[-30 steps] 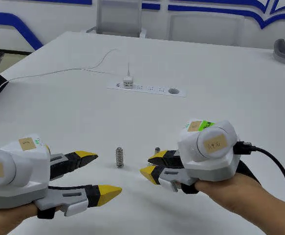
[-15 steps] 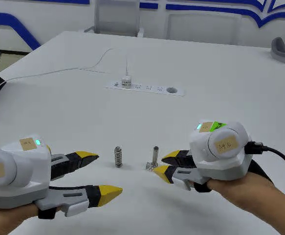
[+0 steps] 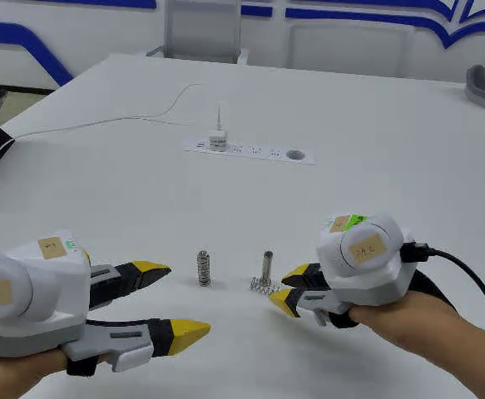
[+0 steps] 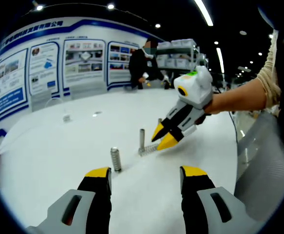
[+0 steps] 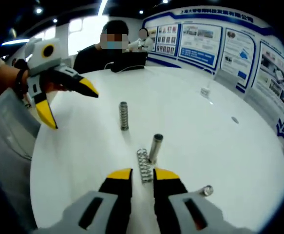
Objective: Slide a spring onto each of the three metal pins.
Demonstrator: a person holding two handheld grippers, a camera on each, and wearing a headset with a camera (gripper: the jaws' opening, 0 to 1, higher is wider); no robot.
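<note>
Just ahead of the right gripper (image 3: pixel 287 288), with its near end between the two yellow tips, a loose spring (image 5: pixel 143 165) lies flat on the white counter (image 3: pixel 375 150). Its far end reaches the foot of a bare pin (image 5: pixel 155 146) that stands upright. The right gripper's jaws are parted a little, wider than the spring, and seem to hold nothing. Further off to that gripper's left stands a sprung pin (image 5: pixel 123 115), its coil already on. A metal stub (image 5: pixel 207 190) sits close by the gripper's right side; it may be the third pin, but it is too small to tell. The left gripper (image 3: pixel 169 301) hovers beyond the sprung pin, jaws wide apart and empty. The loose spring looks light, thin-wired and lively. Squeezed hard, it would likely buckle or shoot out from the hard tips, and it can roll on the smooth counter. The safest hold is probably a gentle pinch across the coils near one end, leaving the other end's mouth free to go over the pin top. The bare pin looks stiff, yet it may be merely standing there, so a sideways knock could topple it.
</note>
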